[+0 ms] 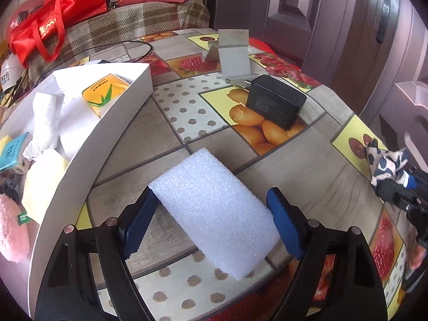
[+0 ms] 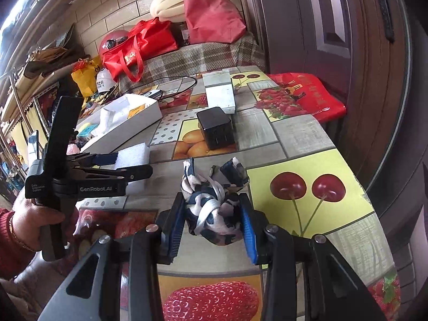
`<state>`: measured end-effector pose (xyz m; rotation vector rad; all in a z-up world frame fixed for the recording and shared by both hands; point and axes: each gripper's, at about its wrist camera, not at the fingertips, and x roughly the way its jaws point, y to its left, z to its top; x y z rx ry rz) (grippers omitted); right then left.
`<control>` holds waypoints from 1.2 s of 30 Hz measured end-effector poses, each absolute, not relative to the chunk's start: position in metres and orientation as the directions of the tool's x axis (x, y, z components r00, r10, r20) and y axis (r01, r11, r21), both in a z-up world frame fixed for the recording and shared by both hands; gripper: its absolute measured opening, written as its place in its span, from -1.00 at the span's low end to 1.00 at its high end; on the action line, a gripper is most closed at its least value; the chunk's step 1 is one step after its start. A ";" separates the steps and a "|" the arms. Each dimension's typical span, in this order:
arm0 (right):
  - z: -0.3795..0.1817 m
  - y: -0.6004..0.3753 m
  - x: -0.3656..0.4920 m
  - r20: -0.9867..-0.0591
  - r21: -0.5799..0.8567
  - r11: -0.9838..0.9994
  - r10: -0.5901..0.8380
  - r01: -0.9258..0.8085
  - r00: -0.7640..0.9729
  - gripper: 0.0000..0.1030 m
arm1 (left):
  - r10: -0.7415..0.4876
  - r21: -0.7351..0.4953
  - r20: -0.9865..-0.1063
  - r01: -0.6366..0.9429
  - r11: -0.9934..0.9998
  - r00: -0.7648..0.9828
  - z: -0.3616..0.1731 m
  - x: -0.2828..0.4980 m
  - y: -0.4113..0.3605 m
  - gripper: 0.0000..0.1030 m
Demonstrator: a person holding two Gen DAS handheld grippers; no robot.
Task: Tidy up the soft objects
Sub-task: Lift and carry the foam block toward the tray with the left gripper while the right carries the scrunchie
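1. while the white foam block (image 1: 214, 211) lies on the table at lower centre, the left gripper (image 1: 214, 230) straddles it, jaws spread, not yet pinching.
2. the right gripper (image 2: 214, 227) clamps a knotted patterned cloth (image 2: 214, 208).
3. the white box (image 1: 80, 160) at left already holds soft items; these two remain.

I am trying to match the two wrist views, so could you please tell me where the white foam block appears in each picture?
Left wrist view: the white foam block lies bottom centre on the tablecloth, between the left gripper fingers.
Right wrist view: the block sits left of centre, partly hidden behind the left gripper.
Shared landmark: the black charger, beyond the block in both.
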<state>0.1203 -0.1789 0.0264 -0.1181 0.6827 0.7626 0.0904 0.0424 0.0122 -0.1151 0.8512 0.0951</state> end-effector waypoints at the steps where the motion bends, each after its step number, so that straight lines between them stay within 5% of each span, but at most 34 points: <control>1: 0.026 -0.178 0.120 -0.609 0.137 0.729 0.596 -0.671 0.523 -0.25 | 0.033 -0.059 -0.752 -0.117 0.991 0.658 0.012 0.087 0.042 0.61; 11: 0.029 -0.181 0.118 -0.588 0.130 0.750 0.585 -0.648 0.559 -0.25 | -0.069 -0.120 -0.678 -0.017 0.993 0.731 0.026 0.045 0.049 0.29; 17: 0.033 -0.176 0.108 -0.550 0.126 0.752 0.595 -0.646 0.585 -0.25 | -0.075 -0.104 -0.716 -0.001 0.995 0.694 0.022 0.038 0.049 0.32; 21: 0.033 -0.168 0.107 -0.555 0.136 0.743 0.605 -0.655 0.571 -0.25 | -0.057 -0.101 -0.755 -0.031 0.994 0.653 0.017 0.048 0.050 0.57; 28: 0.034 -0.167 0.102 -0.544 0.138 0.739 0.613 -0.659 0.573 -0.24 | 0.066 -0.007 -0.732 -0.105 0.994 0.678 0.032 0.024 0.039 0.57; 36: 0.034 -0.169 0.104 -0.536 0.158 0.737 0.623 -0.658 0.570 -0.23 | 0.113 -0.036 -0.786 -0.227 0.973 0.608 0.011 0.036 0.030 0.57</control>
